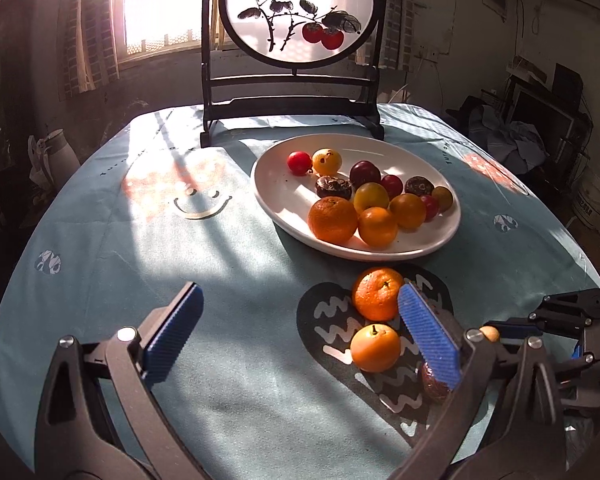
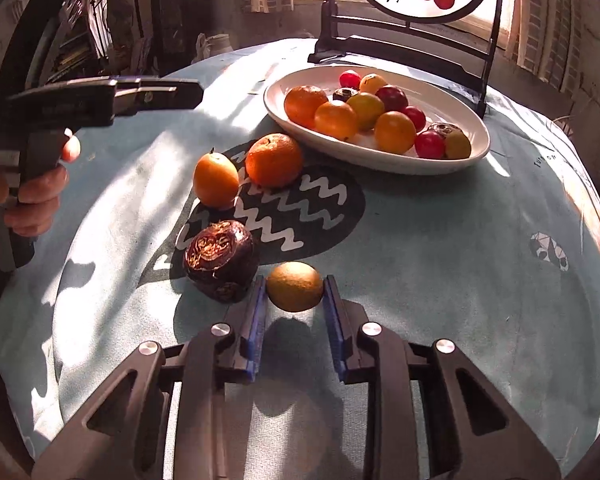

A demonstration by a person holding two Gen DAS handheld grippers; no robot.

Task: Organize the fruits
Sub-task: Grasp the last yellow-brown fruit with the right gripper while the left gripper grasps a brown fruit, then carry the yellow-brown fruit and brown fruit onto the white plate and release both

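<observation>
Pads of the right gripper are pinched on a small olive-brown fruit, one blue pad on each flank at its widest part, low on the bench and well short of the plate. It looks light, firm and smooth-skinned, so a gentle squeeze across the middle should hold it; a harder squeeze could bruise it, and a round skin may roll out if gripped near an end. At about 10 o'clock from it, just beside the left pad, sits a dark wrinkled fruit, probably stiff-shelled and rough enough to grip easily. Further out at 11 o'clock lie a kumquat and a mandarin, touching or nearly so; both likely soft-skinned and best taken across the middle. The plate at 1 o'clock already carries a heap of small fruits. The left gripper is spread wide and empty above the cloth. Writing: brush characters on the round screen, too cropped to read, and small letters printed on the cloth, which I cannot make out.
</observation>
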